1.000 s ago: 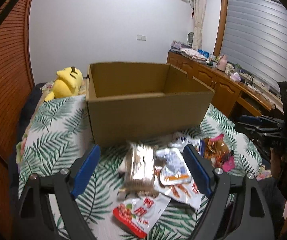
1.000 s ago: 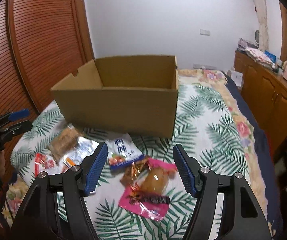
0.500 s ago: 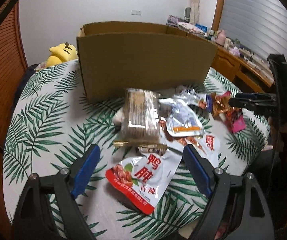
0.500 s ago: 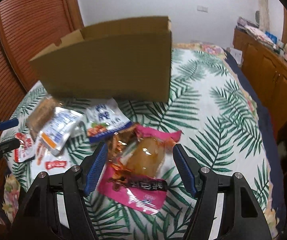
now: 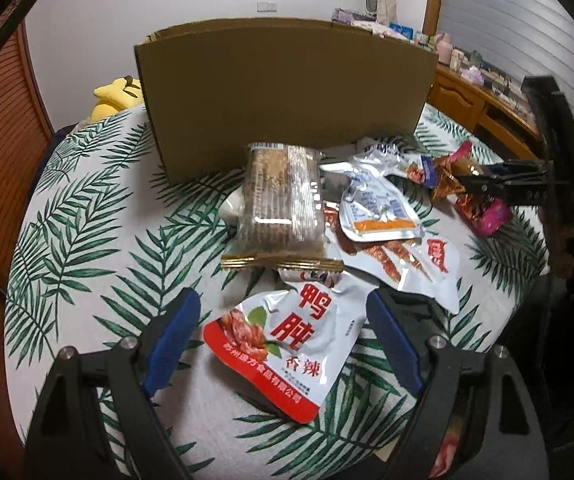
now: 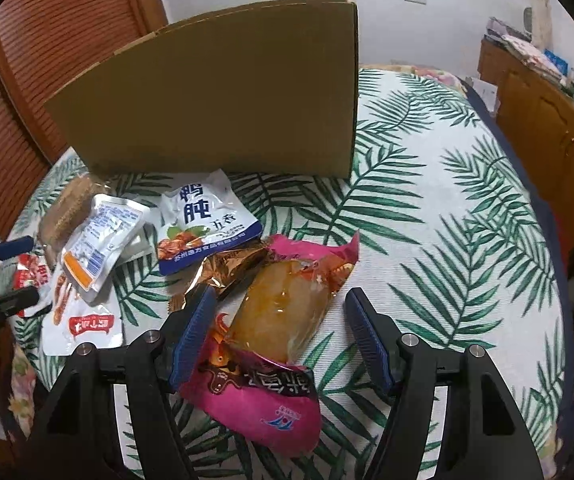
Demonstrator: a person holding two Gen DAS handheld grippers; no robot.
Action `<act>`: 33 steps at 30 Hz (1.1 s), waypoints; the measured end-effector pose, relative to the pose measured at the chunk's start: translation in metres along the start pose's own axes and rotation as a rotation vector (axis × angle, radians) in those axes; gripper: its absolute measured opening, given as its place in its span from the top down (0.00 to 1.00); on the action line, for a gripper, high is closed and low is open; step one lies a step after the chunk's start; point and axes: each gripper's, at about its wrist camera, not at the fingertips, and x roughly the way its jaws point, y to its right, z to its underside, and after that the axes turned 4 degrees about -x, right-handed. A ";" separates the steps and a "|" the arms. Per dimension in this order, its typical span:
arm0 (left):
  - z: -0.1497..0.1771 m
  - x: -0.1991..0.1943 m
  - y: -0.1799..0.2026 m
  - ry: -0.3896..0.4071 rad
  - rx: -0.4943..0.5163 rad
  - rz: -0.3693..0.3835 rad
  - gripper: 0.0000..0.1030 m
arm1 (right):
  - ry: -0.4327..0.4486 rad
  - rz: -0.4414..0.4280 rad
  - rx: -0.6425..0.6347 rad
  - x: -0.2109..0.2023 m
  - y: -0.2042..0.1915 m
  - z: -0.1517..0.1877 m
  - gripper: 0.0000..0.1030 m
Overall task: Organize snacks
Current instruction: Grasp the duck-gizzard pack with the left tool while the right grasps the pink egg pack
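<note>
Low over the leaf-print bed (image 6: 447, 208), we held both claws spread wide: our left claw (image 5: 283, 332) straddled the red-and-white pouch (image 5: 287, 340) reading 鸭肫 香辣, our right claw (image 6: 283, 332) the pink packet (image 6: 271, 360). Beyond it, 1 blue-edged pouch (image 6: 203, 228) read 鸭肫 五香, before the cardboard box (image 6: 227, 96).

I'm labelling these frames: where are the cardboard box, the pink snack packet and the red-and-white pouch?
cardboard box (image 5: 287, 96), left wrist view, front wall.
pink snack packet (image 6: 263, 404), right wrist view, pink lower end.
red-and-white pouch (image 5: 287, 340), left wrist view, printed face.
</note>
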 end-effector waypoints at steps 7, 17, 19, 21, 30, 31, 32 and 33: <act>-0.005 0.012 0.001 -0.039 0.032 -0.013 0.17 | 0.018 -0.027 -0.007 0.000 0.006 0.003 0.50; -0.010 0.019 0.002 -0.066 0.042 -0.001 0.42 | 0.046 -0.031 -0.012 -0.002 0.005 0.009 0.50; -0.010 0.017 0.003 -0.070 0.050 0.003 0.52 | 0.046 -0.031 -0.012 -0.002 0.005 0.009 0.49; -0.008 0.014 0.002 -0.077 0.051 0.004 0.54 | 0.045 -0.031 -0.012 -0.002 0.006 0.009 0.49; 0.002 0.005 -0.006 -0.074 0.045 -0.007 0.55 | 0.017 -0.024 -0.020 -0.002 0.004 0.008 0.49; 0.003 0.004 -0.006 -0.073 0.044 -0.008 0.57 | 0.014 -0.027 -0.013 -0.002 0.003 0.008 0.49; 0.004 0.003 -0.008 -0.071 0.039 -0.006 0.58 | 0.011 -0.028 -0.014 -0.003 0.002 0.008 0.49; 0.006 0.001 -0.008 -0.066 0.037 -0.007 0.59 | 0.007 -0.030 -0.015 -0.004 0.002 0.010 0.49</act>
